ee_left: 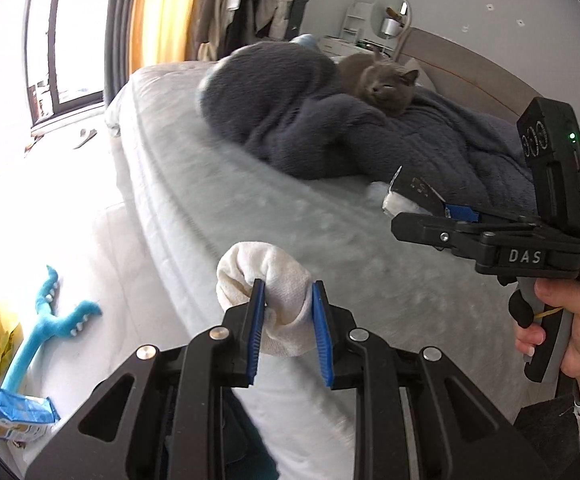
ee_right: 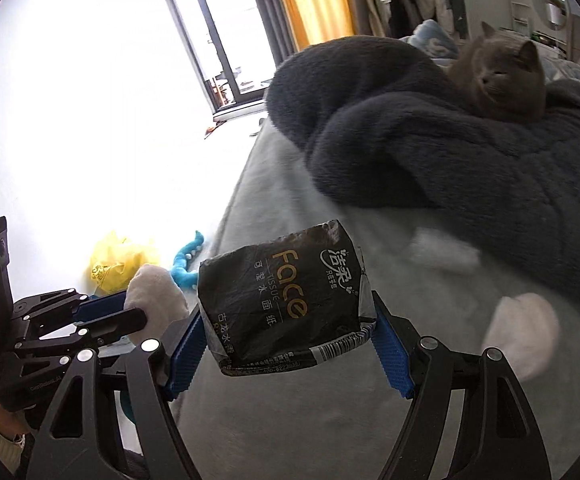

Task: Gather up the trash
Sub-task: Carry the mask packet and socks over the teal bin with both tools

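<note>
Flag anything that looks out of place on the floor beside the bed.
A teal toy, a crumpled yellow bag and a torn blue packet lie scattered on the pale floor, loose rather than put away.

Across the middle of both views, a bed [ee_left: 249, 208] under a pale grey cover. On it, toward the upper right, a heaped dark grey fleece blanket [ee_right: 430, 136] with a grey cat [ee_right: 502, 80] lying on top. Lower right of the right wrist view, two blurred white pieces [ee_right: 522, 336] directly on the cover. At lower left, pale floor [ee_left: 101, 240] bearing a blue plush toy [ee_left: 45, 332], a yellow bag [ee_right: 119, 260] and a blue-and-white packet [ee_left: 13, 416].
</note>
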